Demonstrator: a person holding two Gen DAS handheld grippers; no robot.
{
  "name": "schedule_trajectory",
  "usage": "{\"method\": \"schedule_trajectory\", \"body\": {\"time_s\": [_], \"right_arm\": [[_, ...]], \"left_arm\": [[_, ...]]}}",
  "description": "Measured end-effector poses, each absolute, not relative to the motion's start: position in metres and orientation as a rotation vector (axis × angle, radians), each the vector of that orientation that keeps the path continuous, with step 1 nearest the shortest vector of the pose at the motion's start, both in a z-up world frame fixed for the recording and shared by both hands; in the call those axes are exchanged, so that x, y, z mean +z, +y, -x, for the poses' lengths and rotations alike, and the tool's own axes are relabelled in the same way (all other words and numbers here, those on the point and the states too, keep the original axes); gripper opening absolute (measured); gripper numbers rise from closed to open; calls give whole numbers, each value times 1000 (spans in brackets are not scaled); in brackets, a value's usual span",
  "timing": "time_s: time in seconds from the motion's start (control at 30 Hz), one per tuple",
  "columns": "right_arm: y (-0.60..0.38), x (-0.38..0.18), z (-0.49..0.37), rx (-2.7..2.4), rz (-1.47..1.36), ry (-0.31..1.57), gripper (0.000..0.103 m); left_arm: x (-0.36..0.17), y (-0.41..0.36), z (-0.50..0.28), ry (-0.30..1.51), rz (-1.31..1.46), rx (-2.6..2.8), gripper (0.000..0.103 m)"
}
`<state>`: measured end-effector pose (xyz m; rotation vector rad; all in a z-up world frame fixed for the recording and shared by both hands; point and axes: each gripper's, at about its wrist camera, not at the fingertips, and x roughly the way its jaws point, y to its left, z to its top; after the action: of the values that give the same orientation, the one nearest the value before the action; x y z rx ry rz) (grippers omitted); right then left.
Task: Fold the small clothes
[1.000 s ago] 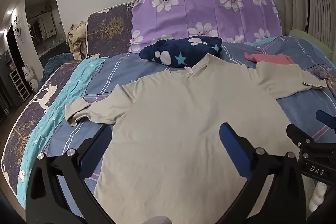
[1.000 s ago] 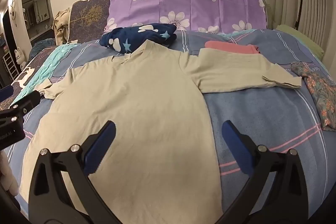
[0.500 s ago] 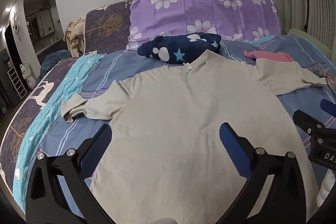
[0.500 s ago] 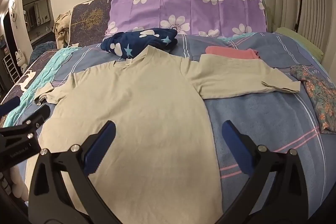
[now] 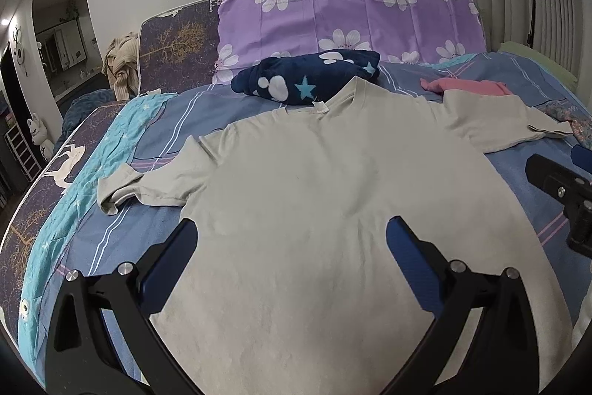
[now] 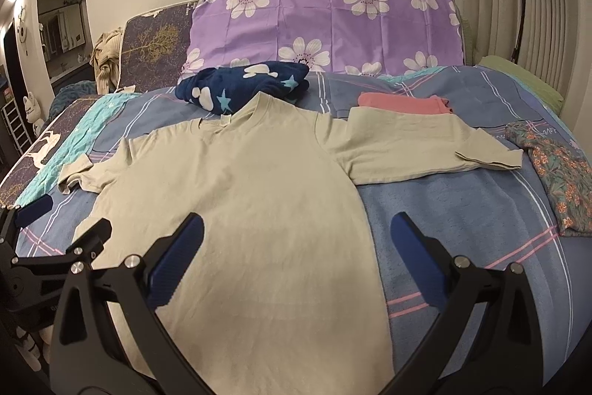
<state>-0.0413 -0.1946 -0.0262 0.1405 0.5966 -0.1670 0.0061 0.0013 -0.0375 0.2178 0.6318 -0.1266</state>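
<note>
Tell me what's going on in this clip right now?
A person holds a tool in each hand over a bed, about to fold a beige T-shirt that lies spread flat, sleeves out, nothing folded yet. The left tool and right tool are both open and hold nothing. A navy star-print bundle, a pink garment and a floral garment lie around it.

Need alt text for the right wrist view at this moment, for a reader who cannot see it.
A beige T-shirt lies spread flat on a blue striped bedsheet, with the right hand-held gripper open above its lower half. Behind it are a navy star-print bundle, a folded pink garment and a purple floral pillow; the left hand-held gripper shows at left.
</note>
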Motion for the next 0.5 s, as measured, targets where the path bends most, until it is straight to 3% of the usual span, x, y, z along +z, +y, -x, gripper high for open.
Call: {"method": "schedule_trajectory", "body": {"time_s": [0.5], "right_arm": [[-195, -19, 48, -173, -170, 563, 101]], "left_arm": [[-32, 5, -2, 580, -199, -103, 102]]}}
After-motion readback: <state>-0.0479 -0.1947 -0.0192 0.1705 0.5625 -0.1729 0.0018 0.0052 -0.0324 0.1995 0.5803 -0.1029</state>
